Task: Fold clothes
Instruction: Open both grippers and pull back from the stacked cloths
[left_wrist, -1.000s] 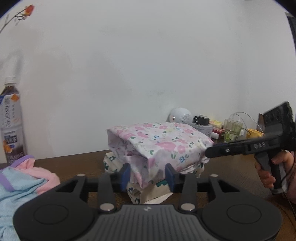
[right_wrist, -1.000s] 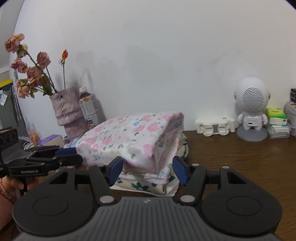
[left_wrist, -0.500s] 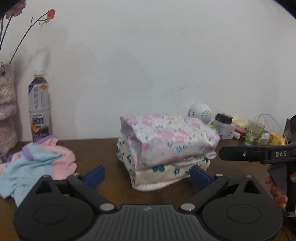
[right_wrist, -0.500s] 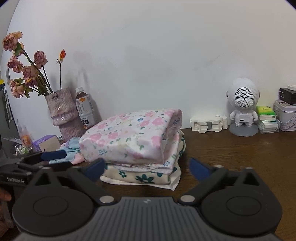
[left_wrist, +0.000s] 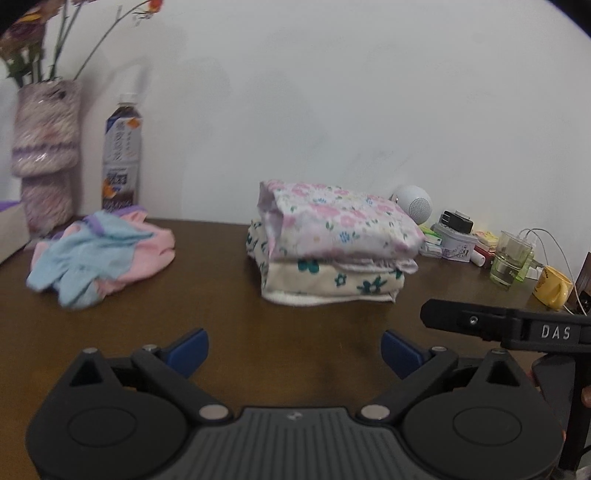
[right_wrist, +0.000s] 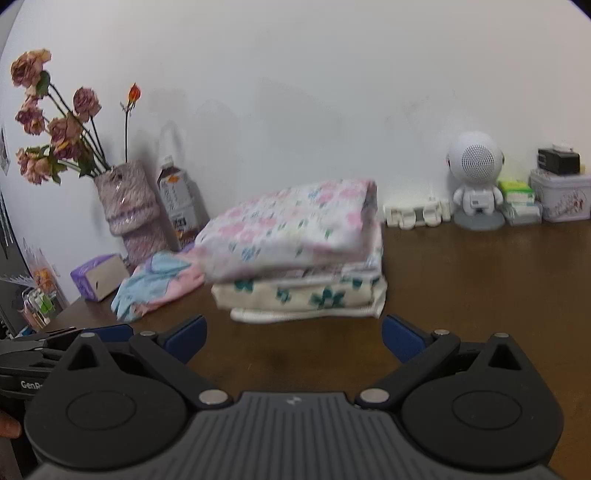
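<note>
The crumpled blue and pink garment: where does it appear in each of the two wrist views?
Left wrist view: the crumpled blue and pink garment lies at left on the table, apart from the folded stack.
Right wrist view: it lies left of centre, partly behind the stack.
Shared landmark: the tea bottle behind it.

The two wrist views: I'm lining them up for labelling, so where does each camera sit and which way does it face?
Left wrist: on the left gripper, facing the folded stack from its left; right gripper shows.
Right wrist: on the right gripper, facing the stack from its right; left gripper shows.
Shared: stack, unfolded garment, bottle, vase.
</note>
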